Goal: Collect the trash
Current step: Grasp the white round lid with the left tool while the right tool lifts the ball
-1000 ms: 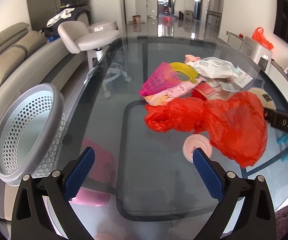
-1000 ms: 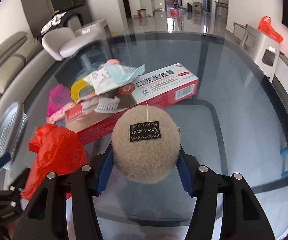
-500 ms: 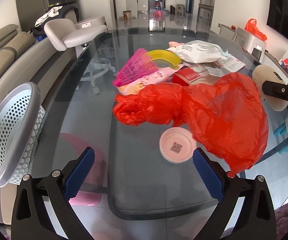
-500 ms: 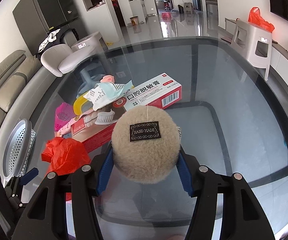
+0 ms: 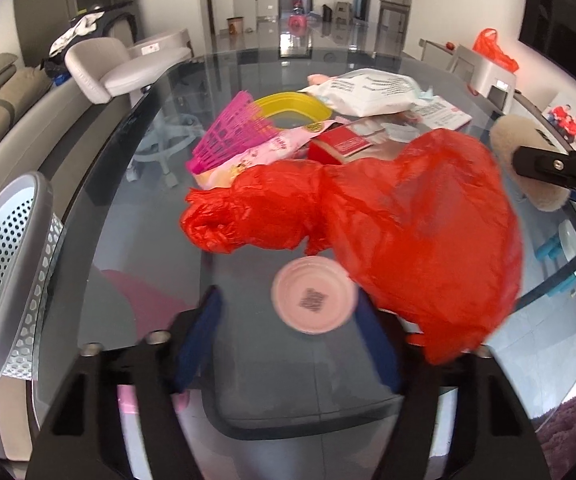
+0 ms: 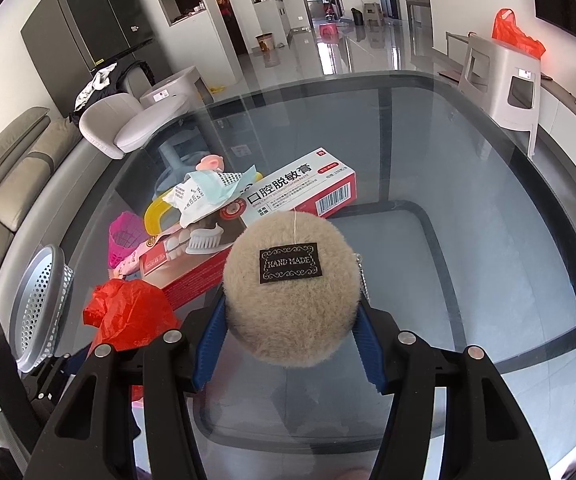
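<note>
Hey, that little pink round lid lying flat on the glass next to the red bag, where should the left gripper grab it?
Take the pink lid across its rim, coming from above with one finger on each side. It lies flat, so only the edge offers a hold. The red bag overlaps its right edge, so mind snagging it. The left gripper, jaws just closing, already straddles it.

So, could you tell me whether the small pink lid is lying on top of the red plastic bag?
No, the pink lid lies on the glass table just in front of the red plastic bag, not on top of it.
</note>
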`<state>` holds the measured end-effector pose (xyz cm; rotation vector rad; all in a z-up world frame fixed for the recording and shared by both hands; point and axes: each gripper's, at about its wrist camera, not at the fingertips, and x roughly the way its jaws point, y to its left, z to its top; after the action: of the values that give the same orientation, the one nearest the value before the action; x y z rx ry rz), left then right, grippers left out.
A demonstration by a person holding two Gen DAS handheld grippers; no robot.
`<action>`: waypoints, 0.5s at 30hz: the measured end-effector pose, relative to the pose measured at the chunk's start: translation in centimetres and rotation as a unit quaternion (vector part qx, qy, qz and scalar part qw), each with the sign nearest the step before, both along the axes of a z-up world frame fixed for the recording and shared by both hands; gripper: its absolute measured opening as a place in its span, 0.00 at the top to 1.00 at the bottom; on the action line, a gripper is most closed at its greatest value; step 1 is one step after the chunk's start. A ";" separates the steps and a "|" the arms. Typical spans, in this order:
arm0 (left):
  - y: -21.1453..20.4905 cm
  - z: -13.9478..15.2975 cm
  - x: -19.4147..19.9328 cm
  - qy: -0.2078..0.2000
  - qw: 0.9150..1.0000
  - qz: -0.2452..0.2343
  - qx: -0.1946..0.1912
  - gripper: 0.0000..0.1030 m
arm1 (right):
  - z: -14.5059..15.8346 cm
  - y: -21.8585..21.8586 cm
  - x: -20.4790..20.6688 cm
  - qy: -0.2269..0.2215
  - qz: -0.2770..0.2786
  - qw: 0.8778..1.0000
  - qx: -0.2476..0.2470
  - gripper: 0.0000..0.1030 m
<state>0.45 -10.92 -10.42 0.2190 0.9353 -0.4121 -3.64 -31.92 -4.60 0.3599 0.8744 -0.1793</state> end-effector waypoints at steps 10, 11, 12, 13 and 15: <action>1.6 0.8 -0.2 0.010 1.000 -0.003 -0.019 0.63 | 0.6 0.3 -0.3 -0.008 -0.002 1.000 -0.008 0.46; 1.9 1.1 -0.2 0.005 1.000 0.001 -0.021 0.63 | 0.8 0.4 -0.5 -0.011 -0.001 1.000 -0.009 0.46; 2.2 1.4 -0.3 0.002 1.000 0.004 -0.023 0.63 | 1.0 0.5 -0.6 -0.015 -0.002 1.000 -0.010 0.46; 2.6 1.7 -0.3 -0.003 1.000 0.007 -0.025 0.63 | 1.3 0.7 -0.7 -0.020 -0.002 1.000 -0.011 0.46; 3.3 2.5 -0.6 -0.018 0.999 0.013 -0.024 0.63 | 1.8 0.8 -0.9 -0.027 -0.002 1.000 -0.010 0.46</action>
<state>-0.11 -7.63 -7.94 0.1697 0.8916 -0.4048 -4.50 -31.08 -2.78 0.3454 0.8184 -0.1809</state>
